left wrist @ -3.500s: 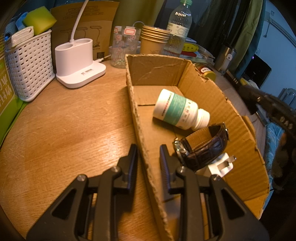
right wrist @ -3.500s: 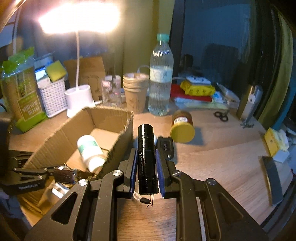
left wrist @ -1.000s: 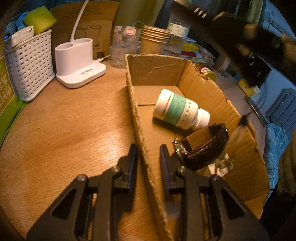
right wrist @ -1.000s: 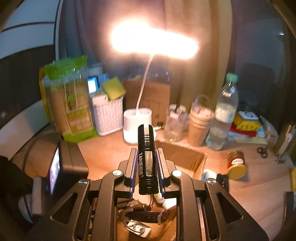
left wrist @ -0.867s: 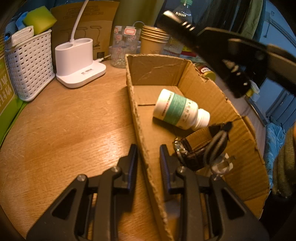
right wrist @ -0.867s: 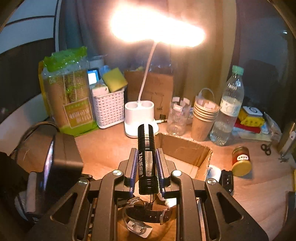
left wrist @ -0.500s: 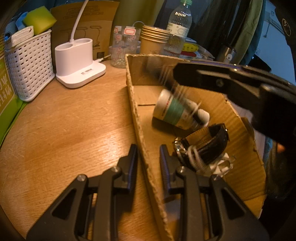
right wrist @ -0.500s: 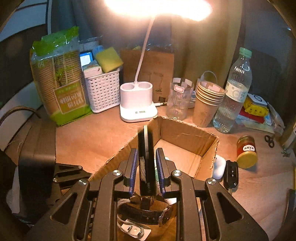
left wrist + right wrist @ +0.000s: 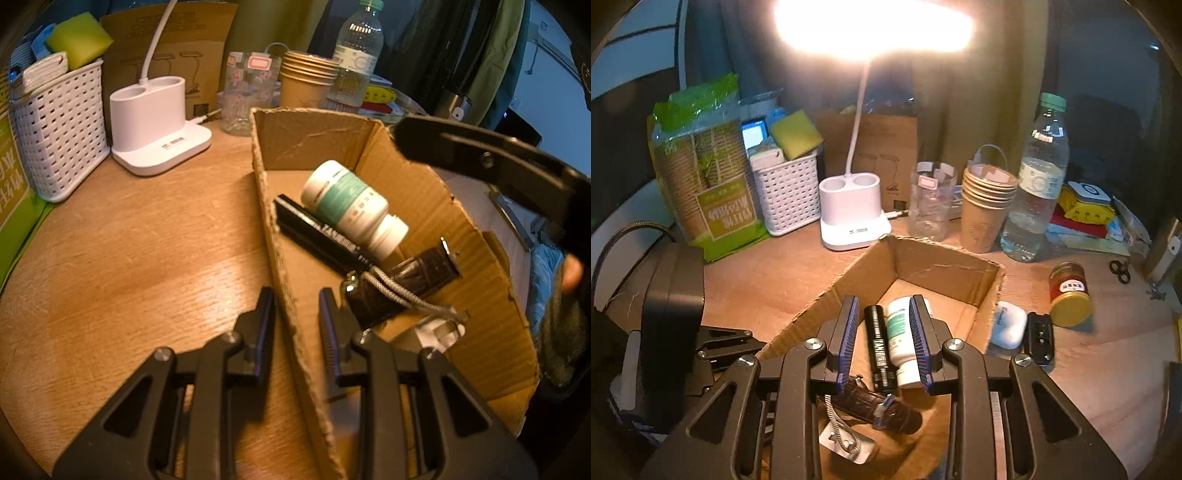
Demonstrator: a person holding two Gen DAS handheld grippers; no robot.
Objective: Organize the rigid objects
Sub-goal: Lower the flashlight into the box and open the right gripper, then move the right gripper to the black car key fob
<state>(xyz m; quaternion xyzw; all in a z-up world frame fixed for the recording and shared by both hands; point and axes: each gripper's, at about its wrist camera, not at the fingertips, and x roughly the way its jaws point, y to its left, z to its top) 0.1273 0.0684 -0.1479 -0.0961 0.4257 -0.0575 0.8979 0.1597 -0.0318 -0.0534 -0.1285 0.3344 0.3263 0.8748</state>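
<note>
My left gripper (image 9: 295,299) is shut on the near side wall of the open cardboard box (image 9: 314,136), one finger inside and one outside. Inside the box a black flashlight (image 9: 317,232) lies flat against a white pill bottle (image 9: 347,203) with a teal label. Its cord trails over a brown leather watch (image 9: 402,284) and a white plug (image 9: 439,328). My right gripper (image 9: 883,306) hovers above the box (image 9: 942,266). Its jaws are opening, and the flashlight (image 9: 879,343) lies below them, free of the pads.
On the table right of the box lie a white earbud case (image 9: 1008,325), a black car key (image 9: 1039,338) and a yellow-lidded jar (image 9: 1069,295). Behind stand a lamp base (image 9: 853,214), a white basket (image 9: 786,195), stacked paper cups (image 9: 986,206) and a water bottle (image 9: 1034,192).
The right gripper came in over the box and lowered, then its jaws parted. The flashlight left them and now lies in the box beside the pill bottle. The left gripper kept still.
</note>
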